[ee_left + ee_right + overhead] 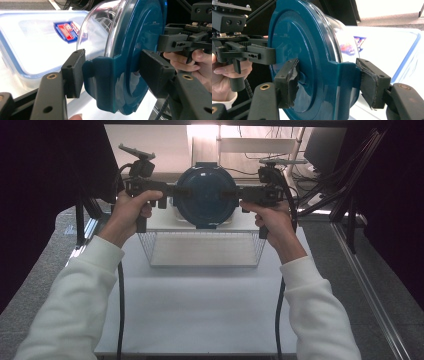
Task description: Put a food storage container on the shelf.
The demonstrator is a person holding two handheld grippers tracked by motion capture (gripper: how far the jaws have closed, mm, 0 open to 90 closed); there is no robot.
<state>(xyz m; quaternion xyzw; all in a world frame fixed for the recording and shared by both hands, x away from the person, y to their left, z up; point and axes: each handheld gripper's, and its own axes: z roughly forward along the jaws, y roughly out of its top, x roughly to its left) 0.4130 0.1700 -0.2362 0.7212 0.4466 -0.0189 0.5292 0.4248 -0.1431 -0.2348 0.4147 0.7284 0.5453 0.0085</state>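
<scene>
So the left fingers (75,72) are clamping on the side clip of the round container (206,195), one pad against the outer face of the clip and the other pressing on the flat of the teal lid (140,50). In the left gripper view I'm seeing the clear bowl part bulging out behind that lid. The right fingers (289,82) are doing the same on the opposite clip, pads squeezing it from both sides, and the padding on them is looking pretty chewed up and frayed. So both sets of fingers are closed on the container, neither is standing free.

The left gripper (172,190) and right gripper (239,194) are coming at it from opposite sides, pointing toward each other, and the container is hanging between them on its edge, lid facing back toward me. It's up in the air, not touching anything below it.

Going outward: the left hand (131,207) and right hand (270,215) are wrapping the handles, white sleeves (75,305) coming in from the bottom, black cables (120,310) trailing down from each gripper.

Right under and just behind the container there's a wire basket (202,249) sitting on the white surface (200,310). There's also a big rectangular clear box (32,45) with a blue rim and a red and blue logo (67,30) on its lid, showing just beyond the container in both gripper views. I can't tell from these angles if that box is resting on top of the basket or behind it.
</scene>
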